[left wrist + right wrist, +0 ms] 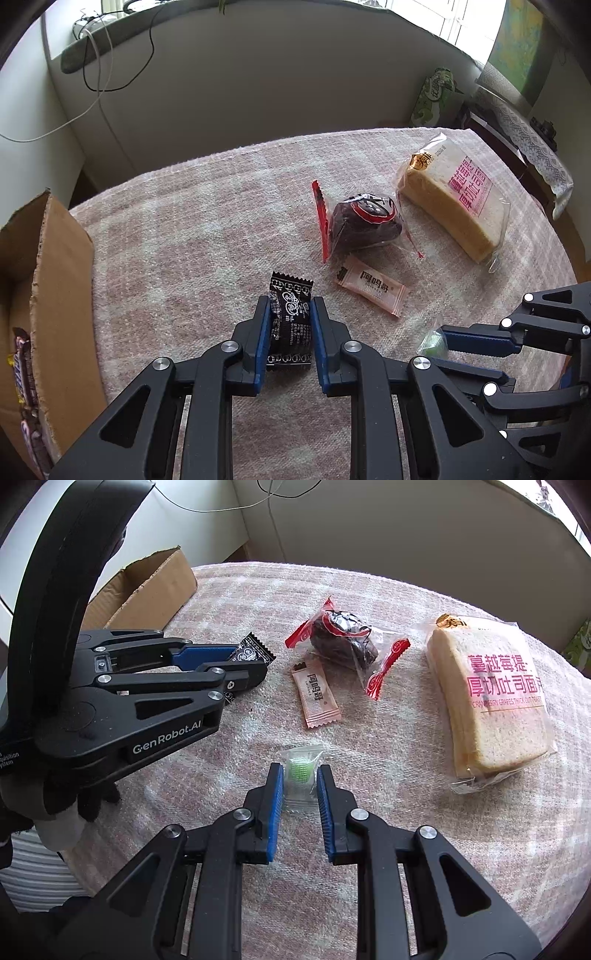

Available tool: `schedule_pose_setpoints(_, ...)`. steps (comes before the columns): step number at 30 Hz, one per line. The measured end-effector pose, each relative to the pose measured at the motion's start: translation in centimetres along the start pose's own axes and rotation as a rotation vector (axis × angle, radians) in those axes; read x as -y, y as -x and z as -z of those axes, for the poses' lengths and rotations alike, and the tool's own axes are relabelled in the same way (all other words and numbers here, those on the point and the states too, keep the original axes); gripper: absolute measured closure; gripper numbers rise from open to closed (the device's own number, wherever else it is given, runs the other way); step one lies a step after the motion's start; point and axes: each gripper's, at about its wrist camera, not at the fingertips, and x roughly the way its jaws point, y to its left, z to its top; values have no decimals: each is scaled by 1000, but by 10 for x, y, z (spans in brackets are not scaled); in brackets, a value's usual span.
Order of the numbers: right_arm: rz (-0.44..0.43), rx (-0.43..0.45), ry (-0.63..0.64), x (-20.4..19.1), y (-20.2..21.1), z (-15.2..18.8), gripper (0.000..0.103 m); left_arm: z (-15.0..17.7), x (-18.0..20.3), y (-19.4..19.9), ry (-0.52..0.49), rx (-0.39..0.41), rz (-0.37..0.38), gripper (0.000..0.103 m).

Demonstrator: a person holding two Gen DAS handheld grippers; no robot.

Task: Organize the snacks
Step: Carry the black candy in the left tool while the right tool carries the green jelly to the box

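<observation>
Two hand-held grippers work a bench covered in a pink-and-cream woven cloth (192,221), each with a snack between its blue-padded fingers. The left gripper (288,314) has its fingers closed against the sides of a black foil sachet with white print (290,319), whose long axis runs straight out along the fingers, its crimped far end poking past the tips. The right gripper (300,779) straddles a small clear packet holding a green sweet (300,771); its fingers sit close on either side, but whether they are pressing the wrapper or just short of it cannot be told.

The open brown cardboard box (55,258), with a purple-wrapped bar already inside, lies just to the left gripper's left, on the far side of that gripper from the right one. The left gripper is therefore the nearer to it, and its sachet looks likeliest to go in first.

Still loose on the cloth, ahead of both grippers: a pale pink flat sachet (316,694), a dark round cake in a clear wrapper with red ends (343,638), and, farthest right, a bagged slab of thick-cut toast with pink lettering (491,698).
</observation>
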Motion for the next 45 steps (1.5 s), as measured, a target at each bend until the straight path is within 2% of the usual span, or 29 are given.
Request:
schedule_pose_setpoints(12,-14,43,-25,7,22,0,84,14,-18,31,130,50,75,85)
schedule_pose_setpoints(16,-17,62,-13,4,33,-4,84,12,-18,48,126,75,73,85)
schedule_pose_setpoints(21,-31,91,-8,-1,48,-14,84,9,-26,66,171,112,74,85)
schedule_pose_setpoints(33,-79,150,85,-38,67,-62,84,31,-63,114,286,191,5,85)
schedule_pose_setpoints(45,-141,166,207,-104,47,-124,84,66,-108,139,390,210,-77,85)
